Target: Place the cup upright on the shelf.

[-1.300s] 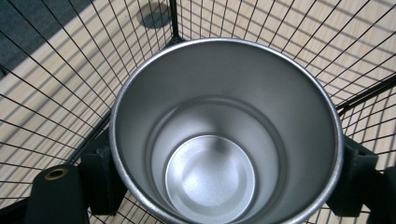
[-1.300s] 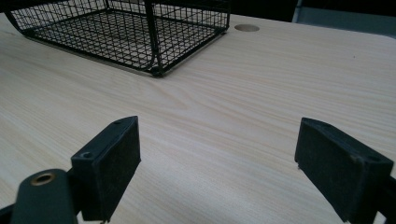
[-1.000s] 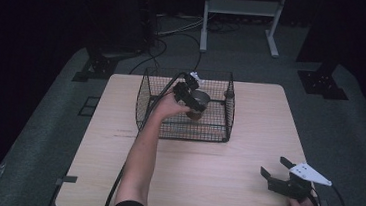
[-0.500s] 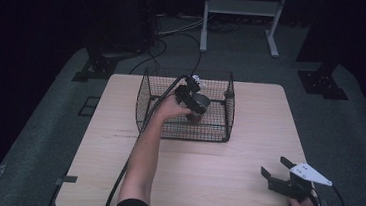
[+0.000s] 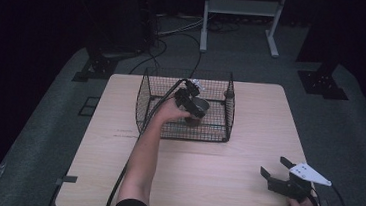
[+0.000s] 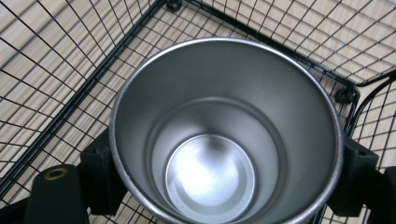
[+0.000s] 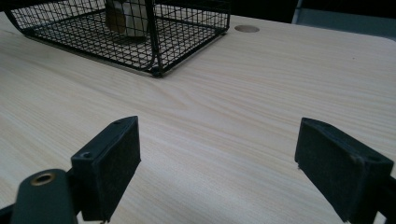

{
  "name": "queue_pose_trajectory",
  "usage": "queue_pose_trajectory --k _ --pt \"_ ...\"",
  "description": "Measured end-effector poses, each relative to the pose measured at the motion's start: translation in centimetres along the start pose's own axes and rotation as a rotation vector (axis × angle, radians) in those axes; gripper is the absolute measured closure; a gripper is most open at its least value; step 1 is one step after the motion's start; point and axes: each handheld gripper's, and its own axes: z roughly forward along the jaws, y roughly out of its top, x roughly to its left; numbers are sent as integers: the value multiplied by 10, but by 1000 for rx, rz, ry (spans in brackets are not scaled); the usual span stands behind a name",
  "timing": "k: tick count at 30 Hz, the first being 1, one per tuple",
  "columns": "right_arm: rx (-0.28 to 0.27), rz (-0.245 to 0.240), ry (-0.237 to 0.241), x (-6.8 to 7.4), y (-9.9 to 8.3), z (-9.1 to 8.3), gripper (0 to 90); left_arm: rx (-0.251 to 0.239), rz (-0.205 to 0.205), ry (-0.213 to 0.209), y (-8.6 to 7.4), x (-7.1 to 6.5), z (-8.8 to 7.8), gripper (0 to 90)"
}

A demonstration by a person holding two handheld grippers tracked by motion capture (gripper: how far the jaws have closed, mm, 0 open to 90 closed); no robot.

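A: Where's the round, shiny steel cup [image 6: 224, 135]?

B: Inside the black wire-mesh basket [image 5: 144, 97] on the pale wooden worktop [image 5: 250, 114]. The left tool [image 5: 191, 101] grips it, one jaw on each side of the wall, mouth facing the camera.

A: Why that way?

B: Probably to steady it. I can't tell whether it touches the mesh.

A: And the right tool [image 5: 277, 174]?

B: Jaws spread wide, empty, well apart near the worktop's corner.

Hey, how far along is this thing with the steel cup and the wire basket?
Done: the shiny steel cup is inside the black wire basket. In hand: the left gripper clamps it. Whether it touches the basket floor is unclear. Left: letting go. The right gripper sits open on the wooden table.
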Motion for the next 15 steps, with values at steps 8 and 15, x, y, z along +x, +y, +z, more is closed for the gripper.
queue_pose_trajectory --k 8,15 --pt "0 -6 1 0 0 0 135 24 5 6 -2 1 -2 171" --pt "1 -7 0 0 0 0 135 33 3 15 -4 1 -4 139"
